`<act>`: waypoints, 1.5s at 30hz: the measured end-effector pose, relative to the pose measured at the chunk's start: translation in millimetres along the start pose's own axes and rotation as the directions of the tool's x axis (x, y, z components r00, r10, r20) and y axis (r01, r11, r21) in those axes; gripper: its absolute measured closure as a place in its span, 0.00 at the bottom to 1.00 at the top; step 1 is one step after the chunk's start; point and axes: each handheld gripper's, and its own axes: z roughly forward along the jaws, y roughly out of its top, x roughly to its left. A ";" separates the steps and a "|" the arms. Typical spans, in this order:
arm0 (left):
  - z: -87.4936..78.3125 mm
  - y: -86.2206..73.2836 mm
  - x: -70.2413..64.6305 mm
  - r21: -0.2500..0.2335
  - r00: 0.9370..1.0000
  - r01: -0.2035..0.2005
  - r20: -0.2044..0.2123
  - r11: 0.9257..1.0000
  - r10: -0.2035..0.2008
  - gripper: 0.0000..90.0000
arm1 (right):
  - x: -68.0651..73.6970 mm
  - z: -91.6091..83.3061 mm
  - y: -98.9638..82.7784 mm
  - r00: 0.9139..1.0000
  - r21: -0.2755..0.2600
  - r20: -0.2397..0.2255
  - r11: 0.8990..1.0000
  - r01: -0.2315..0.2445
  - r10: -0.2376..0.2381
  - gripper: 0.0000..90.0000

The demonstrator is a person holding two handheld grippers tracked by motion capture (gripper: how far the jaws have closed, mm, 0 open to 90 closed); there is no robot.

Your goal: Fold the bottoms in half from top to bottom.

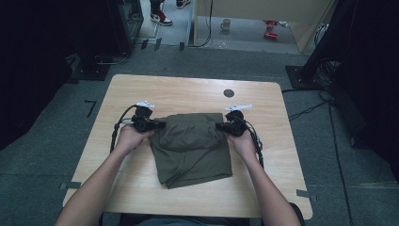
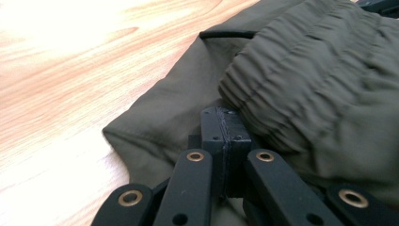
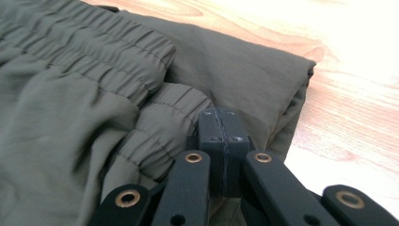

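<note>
My closed jaws hide whether fabric of the shorts (image 2: 301, 84) lies pinched between them; table (image 1: 141, 197) near edge cut off at frame bottom.

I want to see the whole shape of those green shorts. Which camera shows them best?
The high view: the olive-green shorts lie folded on the wooden table, all edges visible, between both grippers. The left gripper view shows just the gathered waistband and one corner; the right gripper view shows waistband folds and a side edge.

Bare forearms; black gripper (image 1: 157, 125) each hand, brass rivets, white top plates, black cables.
</note>
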 end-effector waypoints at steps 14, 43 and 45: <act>17.8 -3.6 -5.2 0.015 1.000 -0.023 0.007 1.000 0.023 1.00 | -5.2 13.9 -3.2 0.999 0.021 0.035 1.000 -0.006 0.006 1.00; -32.2 -17.3 -65.6 -0.079 0.972 -0.219 0.070 0.972 0.225 0.89 | 23.9 -42.9 -22.2 0.986 -0.067 -0.158 0.997 0.042 -0.052 0.95; -34.0 -21.4 -70.6 -0.071 0.967 -0.236 0.078 0.969 0.242 0.88 | 25.4 -46.1 -25.0 0.985 -0.062 -0.163 0.997 0.047 -0.057 0.95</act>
